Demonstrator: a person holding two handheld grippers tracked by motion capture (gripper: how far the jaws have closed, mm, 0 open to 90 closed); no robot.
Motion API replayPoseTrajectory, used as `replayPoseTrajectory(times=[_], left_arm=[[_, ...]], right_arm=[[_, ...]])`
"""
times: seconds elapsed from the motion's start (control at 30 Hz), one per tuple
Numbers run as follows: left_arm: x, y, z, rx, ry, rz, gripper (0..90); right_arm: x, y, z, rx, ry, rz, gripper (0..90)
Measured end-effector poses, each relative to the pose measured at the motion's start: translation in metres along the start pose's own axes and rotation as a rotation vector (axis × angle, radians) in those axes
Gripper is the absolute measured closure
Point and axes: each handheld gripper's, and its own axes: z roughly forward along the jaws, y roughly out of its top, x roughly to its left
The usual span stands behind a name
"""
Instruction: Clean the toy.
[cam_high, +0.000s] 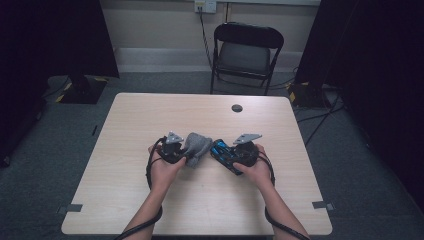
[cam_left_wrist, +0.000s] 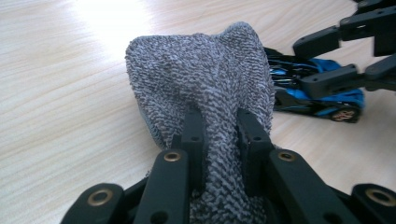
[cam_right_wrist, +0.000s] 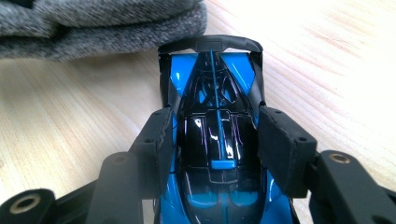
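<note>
A grey knitted cloth (cam_high: 196, 146) lies bunched at the middle of the wooden table (cam_high: 150, 115). My left gripper (cam_left_wrist: 219, 135) is shut on a pinched fold of that grey cloth (cam_left_wrist: 205, 79), which rises in front of the jaws. A blue and black toy car (cam_right_wrist: 215, 135) sits between the pads of my right gripper (cam_right_wrist: 217, 140), which is shut on its sides. In the high view the toy car (cam_high: 223, 152) lies just right of the cloth, with the right gripper (cam_high: 231, 156) behind it. The left gripper view shows the car (cam_left_wrist: 317, 93) and the right gripper's jaws beyond the cloth.
A small dark round grommet (cam_high: 237, 108) sits in the far part of the tabletop. A black folding chair (cam_high: 245, 52) stands behind the table. Cables run over the floor at the right. The grey cloth (cam_right_wrist: 93, 23) lies close ahead of the car's nose.
</note>
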Motion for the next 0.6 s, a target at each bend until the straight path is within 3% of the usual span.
replayPoseTrajectory(times=[0.23,0.47,0.6], left_arm=[[-0.001,0.000,0.012,0.003,0.035,-0.005,76.1],[-0.002,0.000,0.018,-0.009,0.074,-0.039,76.1],[-0.004,-0.001,0.023,0.023,0.070,-0.020,76.1]], right_arm=[[0.000,-0.001,0.000,-0.004,0.002,-0.001,46.5],[0.000,-0.001,-0.001,-0.004,0.002,0.001,46.5],[0.000,-0.001,0.000,-0.005,0.003,-0.001,46.5]])
